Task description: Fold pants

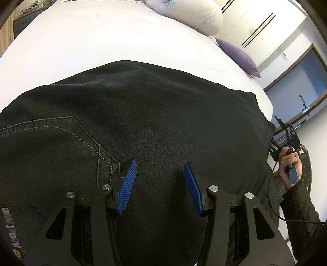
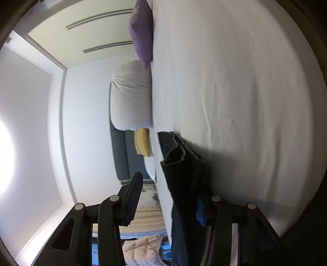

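Note:
Black denim pants (image 1: pixel 155 126) lie spread on a white bed (image 1: pixel 98 41), back pocket stitching at the left. My left gripper (image 1: pixel 160 184) is open just above the fabric, holding nothing. My right gripper (image 1: pixel 283 131) shows at the bed's right edge, beside the pants' hem, in a hand. In the right wrist view, tilted sideways, the right gripper (image 2: pixel 169 196) is open; the pants' hem edge (image 2: pixel 179 163) stands between its fingers, one blue pad (image 2: pixel 200 210) partly hidden behind the cloth.
A white pillow (image 1: pixel 192 14) and a purple cushion (image 1: pixel 239 55) lie at the bed's far end. A yellow cushion (image 2: pixel 142 143) and a grey sofa (image 2: pixel 120 153) stand beyond the bed. A puffy jacket (image 2: pixel 143 249) lies low.

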Demonstrator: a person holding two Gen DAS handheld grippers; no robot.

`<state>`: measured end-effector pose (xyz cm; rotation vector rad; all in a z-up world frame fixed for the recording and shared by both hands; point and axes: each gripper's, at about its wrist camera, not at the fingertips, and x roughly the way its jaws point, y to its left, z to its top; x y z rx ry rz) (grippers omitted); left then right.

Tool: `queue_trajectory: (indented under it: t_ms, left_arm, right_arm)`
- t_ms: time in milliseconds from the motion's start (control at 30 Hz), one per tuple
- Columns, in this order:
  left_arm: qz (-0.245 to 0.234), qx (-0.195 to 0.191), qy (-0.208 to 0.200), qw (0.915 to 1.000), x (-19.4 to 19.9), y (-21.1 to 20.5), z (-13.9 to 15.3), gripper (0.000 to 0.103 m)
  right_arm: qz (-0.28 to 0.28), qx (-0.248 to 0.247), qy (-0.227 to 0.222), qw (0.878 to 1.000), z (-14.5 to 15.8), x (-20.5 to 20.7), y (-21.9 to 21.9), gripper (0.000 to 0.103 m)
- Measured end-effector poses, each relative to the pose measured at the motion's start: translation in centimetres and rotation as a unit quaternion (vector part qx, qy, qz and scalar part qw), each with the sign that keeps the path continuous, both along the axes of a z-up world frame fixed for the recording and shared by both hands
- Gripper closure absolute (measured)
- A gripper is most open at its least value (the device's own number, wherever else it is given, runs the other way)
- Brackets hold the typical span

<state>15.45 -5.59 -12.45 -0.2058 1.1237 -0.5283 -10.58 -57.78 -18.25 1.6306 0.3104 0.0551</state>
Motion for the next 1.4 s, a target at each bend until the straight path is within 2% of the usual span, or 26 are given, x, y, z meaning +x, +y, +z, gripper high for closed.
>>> queue_trajectory:
  t_ms: [200, 333, 533, 633, 733, 800, 867, 900, 933, 1000, 1067, 1100, 1133, 1167, 1200, 1233, 1333, 1400]
  left_arm:
    - [0.001, -0.001, 0.0, 1.0, 0.0, 0.2, 0.1, 0.056]
    - [0.002, -0.004, 0.001, 1.0, 0.0, 0.4, 0.1, 0.056]
    - [0.005, -0.012, 0.003, 0.9999, 0.1, 1.2, 0.0, 0.056]
    - [0.008, -0.017, 0.004, 0.9998, 0.1, 1.4, -0.1, 0.056]
    - [0.014, -0.028, 0.008, 0.9995, 0.3, 1.8, -0.2, 0.056]
    - [0.021, -0.039, 0.013, 0.9989, 0.4, 2.1, -0.3, 0.056]
    - [0.026, -0.047, 0.017, 0.9984, 0.6, 2.3, -0.3, 0.056]
    - [0.03, -0.053, 0.019, 0.998, 0.7, 2.5, -0.3, 0.056]
    - [0.035, -0.06, 0.02, 0.9974, 0.8, 2.7, -0.2, 0.056]
    - [0.049, -0.085, 0.023, 0.9949, 0.9, 3.4, -0.1, 0.055]
    - [0.066, -0.117, 0.033, 0.9904, 1.0, 4.2, 0.0, 0.054]
    - [0.07, -0.128, 0.038, 0.9885, 1.1, 4.5, 0.0, 0.053]
    - [0.075, -0.141, 0.043, 0.9862, 1.2, 4.9, 0.1, 0.049]
    - [0.08, -0.156, 0.047, 0.9834, 1.3, 5.2, 0.3, 0.046]
    - [0.083, -0.17, 0.049, 0.9807, 1.4, 5.5, 0.6, 0.039]
    - [0.085, -0.182, 0.051, 0.9783, 1.5, 5.7, 0.8, 0.033]
    - [0.094, -0.233, 0.063, 0.9658, 2.3, 6.0, 1.1, 0.023]
    - [0.093, -0.256, 0.082, 0.9587, 3.1, 5.4, 1.1, 0.022]
  right_arm:
    - [0.022, -0.023, 0.022, 0.999, 0.2, 1.8, -0.4, 0.084]
    - [0.021, -0.034, 0.035, 0.999, 0.3, 1.8, -0.4, 0.095]
    - [0.014, -0.086, 0.075, 0.993, 1.6, 1.7, 0.3, 0.097]
    - [0.022, -0.145, 0.096, 0.985, 3.9, 2.3, 1.2, 0.097]
    - [0.048, -0.227, 0.102, 0.967, 7.9, 3.6, 3.4, 0.097]
    - [0.085, -0.31, 0.102, 0.941, 11.4, 4.8, 6.9, 0.097]
    - [0.144, -0.403, 0.096, 0.899, 14.6, 6.3, 12.5, 0.097]
    - [0.178, -0.454, 0.095, 0.868, 15.8, 7.0, 16.0, 0.097]
    - [0.215, -0.513, 0.101, 0.825, 16.5, 7.7, 20.1, 0.097]
    - [0.267, -0.592, 0.107, 0.753, 16.4, 8.8, 26.4, 0.097]
    - [0.331, -0.638, 0.127, 0.684, 14.0, 9.8, 32.4, 0.097]
    - [0.353, -0.651, 0.14, 0.657, 12.5, 10.3, 34.3, 0.097]
    - [0.367, -0.673, 0.158, 0.622, 10.9, 10.6, 36.1, 0.097]
    - [0.37, -0.704, 0.173, 0.582, 9.3, 10.7, 37.6, 0.097]
    - [0.365, -0.719, 0.173, 0.565, 8.6, 10.5, 38.3, 0.096]
    - [0.358, -0.723, 0.17, 0.566, 8.6, 10.1, 38.4, 0.096]
    - [0.338, -0.712, 0.153, 0.596, 10.2, 9.6, 37.3, 0.097]
    - [0.314, -0.735, 0.132, 0.586, 11.7, 9.0, 37.8, 0.097]
